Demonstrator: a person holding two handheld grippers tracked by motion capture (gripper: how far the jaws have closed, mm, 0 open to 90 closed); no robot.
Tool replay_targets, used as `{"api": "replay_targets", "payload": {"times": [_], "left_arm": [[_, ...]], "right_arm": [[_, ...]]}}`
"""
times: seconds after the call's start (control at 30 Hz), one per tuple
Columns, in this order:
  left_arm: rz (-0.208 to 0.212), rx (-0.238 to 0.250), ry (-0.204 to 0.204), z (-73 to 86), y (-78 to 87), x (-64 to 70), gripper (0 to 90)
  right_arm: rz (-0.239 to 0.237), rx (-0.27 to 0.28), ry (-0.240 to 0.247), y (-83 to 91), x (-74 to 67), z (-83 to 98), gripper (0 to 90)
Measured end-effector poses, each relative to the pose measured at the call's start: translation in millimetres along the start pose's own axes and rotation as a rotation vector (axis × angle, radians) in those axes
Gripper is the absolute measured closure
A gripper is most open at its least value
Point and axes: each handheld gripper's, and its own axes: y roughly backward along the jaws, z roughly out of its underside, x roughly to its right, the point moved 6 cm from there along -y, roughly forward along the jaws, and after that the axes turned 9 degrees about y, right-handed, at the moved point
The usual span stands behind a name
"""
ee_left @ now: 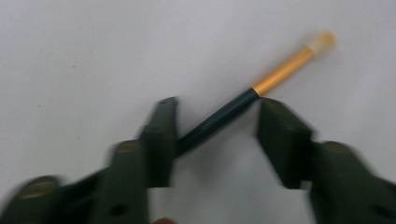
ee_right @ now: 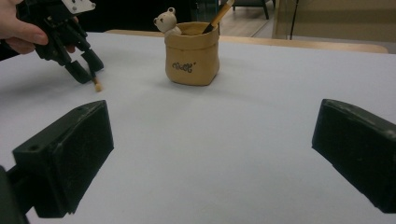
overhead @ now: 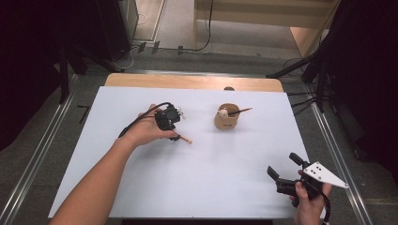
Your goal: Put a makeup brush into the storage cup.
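A thin brush (ee_left: 219,119) with a dark handle, gold ferrule and tan tip lies on the white table. My left gripper (ee_left: 217,105) points down over it with its jaws on either side; the brush runs diagonally across the gap and touches the left jaw, but it is not clamped. In the high view the left gripper (overhead: 176,136) is left of centre, with the brush (overhead: 185,138) poking out to its right. My right gripper (overhead: 281,163) rests open and empty at the near right.
A tan pouch (overhead: 226,121) stands right of centre and holds a small bear figure (ee_right: 166,21) and another brush (ee_right: 218,13). The white table top (overhead: 211,178) ends in a wooden strip (overhead: 187,82) at the far edge.
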Motion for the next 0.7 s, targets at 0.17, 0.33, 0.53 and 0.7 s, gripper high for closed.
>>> {"api": "replay_targets", "payload": {"times": [0.17,0.33,0.53,0.7], "left_arm": [[-0.016,-0.028,-0.022,-1.3,0.2,4.0,84.6],[-0.008,-0.035,-0.003,-1.8,0.4,3.6,84.8],[0.049,0.004,0.051,1.3,2.1,-1.8,84.8],[0.086,0.075,0.096,6.4,8.5,-5.7,84.9]], "right_arm": [[-0.004,-0.002,-0.003,-0.5,-1.1,0.3,0.0],[-0.005,-0.005,-0.002,-0.9,-0.9,0.8,0.0],[-0.005,-0.01,-0.004,-1.6,-1.1,1.7,0.0],[-0.007,-0.009,-0.002,-2.2,-1.8,1.6,0.0]]}}
